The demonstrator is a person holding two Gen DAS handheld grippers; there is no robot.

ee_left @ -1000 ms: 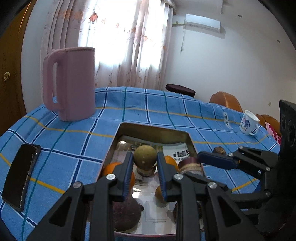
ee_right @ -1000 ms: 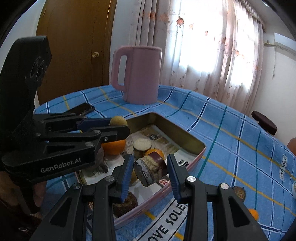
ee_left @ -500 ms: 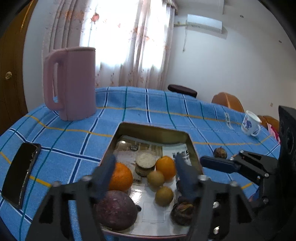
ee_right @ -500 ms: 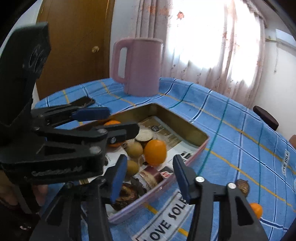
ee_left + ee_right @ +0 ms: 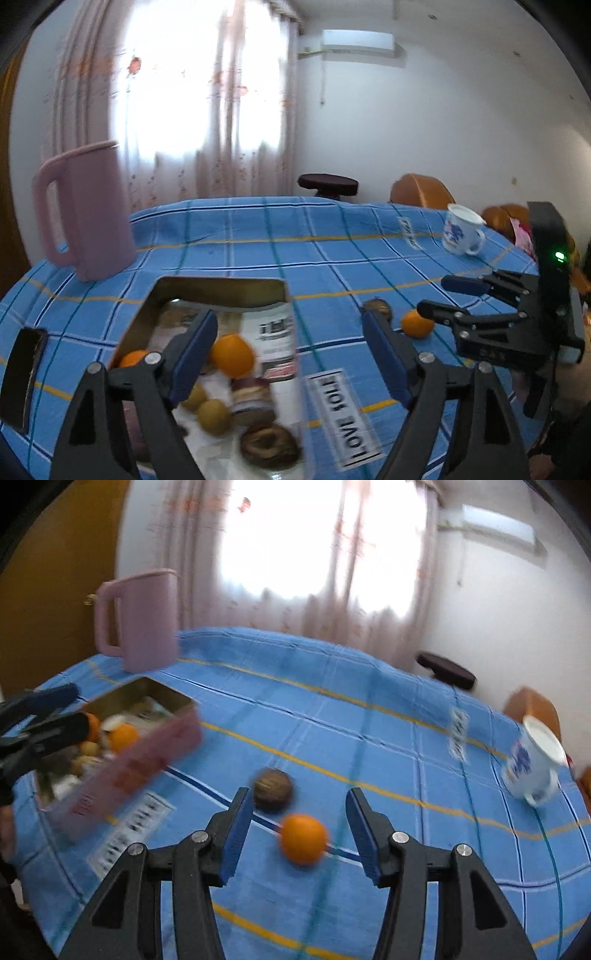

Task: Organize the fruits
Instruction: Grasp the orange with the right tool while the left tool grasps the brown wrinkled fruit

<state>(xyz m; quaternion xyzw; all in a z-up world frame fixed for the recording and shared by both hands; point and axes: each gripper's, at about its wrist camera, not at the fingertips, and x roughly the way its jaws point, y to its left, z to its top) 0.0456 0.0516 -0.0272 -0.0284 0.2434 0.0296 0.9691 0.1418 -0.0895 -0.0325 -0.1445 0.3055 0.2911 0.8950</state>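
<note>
A rectangular metal tin [image 5: 221, 286] on the blue checked tablecloth holds several fruits: oranges [image 5: 232, 355], small brown-green fruits [image 5: 214, 416] and dark ones [image 5: 269, 447]. My left gripper [image 5: 286, 354] is open and empty above the tin's right edge. My right gripper [image 5: 299, 830] is open and empty, with a loose orange [image 5: 303, 839] on the cloth between its fingers and a dark brown fruit [image 5: 273, 784] just beyond. The tin also shows in the right wrist view [image 5: 129, 753] at the left. The right gripper shows in the left wrist view [image 5: 439, 299].
A pink jug [image 5: 88, 210] stands at the table's back left. A white and blue cup [image 5: 461, 230] stands at the right. A black phone [image 5: 24, 373] lies near the left edge. A stool [image 5: 328, 183] and brown chairs [image 5: 421, 192] stand beyond the table.
Both grippers opened, leaving a brown-green fruit and a dark fruit in the tin. The right gripper then swung right, away from the tin, over the loose orange.
</note>
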